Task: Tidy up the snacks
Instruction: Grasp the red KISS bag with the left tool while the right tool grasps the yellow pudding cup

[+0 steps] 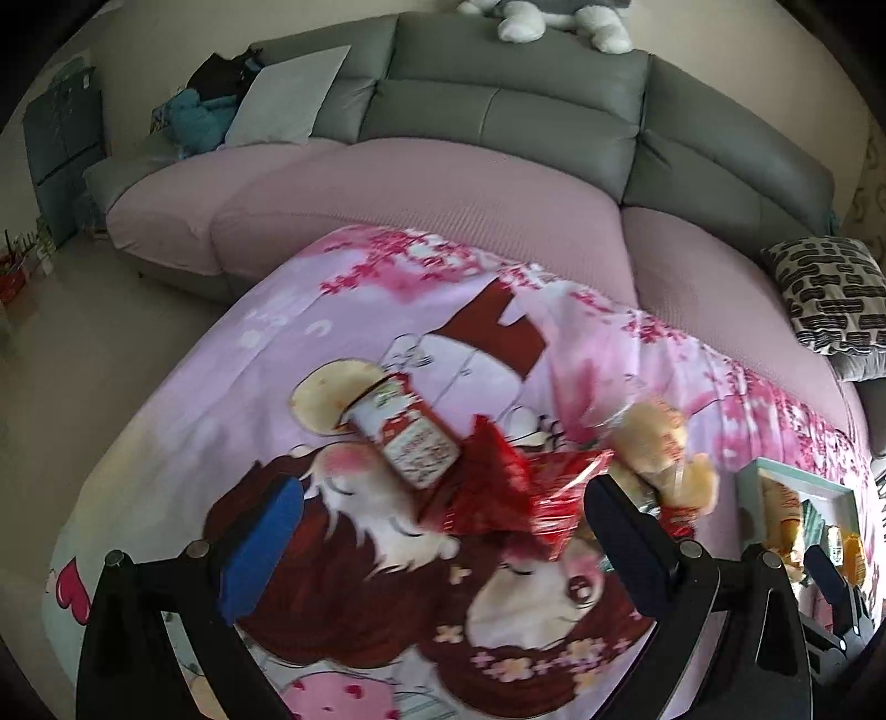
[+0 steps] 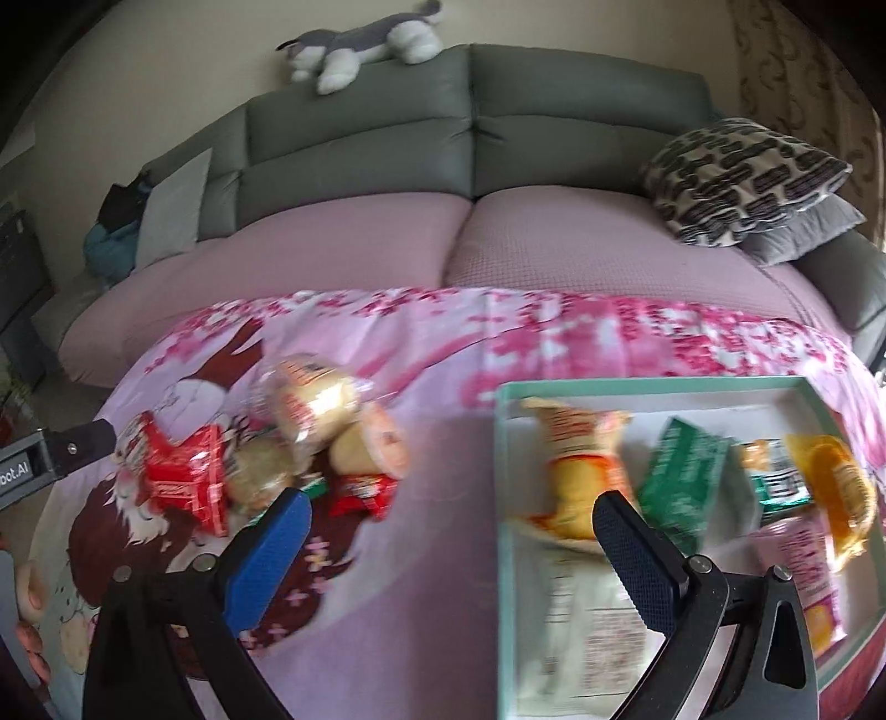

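Observation:
A pile of snacks lies on a pink cartoon cloth: a red foil packet (image 1: pixel 515 493) (image 2: pixel 177 476), a red-and-white labelled packet (image 1: pixel 407 432), clear bags of buns (image 1: pixel 659 437) (image 2: pixel 315 410) and a small red packet (image 2: pixel 362 493). A mint-edged tray (image 2: pixel 504 443) (image 1: pixel 747 476) at the right holds a yellow bag (image 2: pixel 581 476), a green box (image 2: pixel 686 482) and several other snacks. My left gripper (image 1: pixel 437 526) is open and empty, just short of the red foil packet. My right gripper (image 2: pixel 451 531) is open and empty, straddling the tray's left edge.
The cloth covers a table in front of a grey sofa (image 2: pixel 470 133) with pink seat covers. A patterned cushion (image 2: pixel 736 177) lies on its right end, a plush dog (image 2: pixel 360 44) on its back. Floor and shelves (image 1: pixel 61 144) lie at left.

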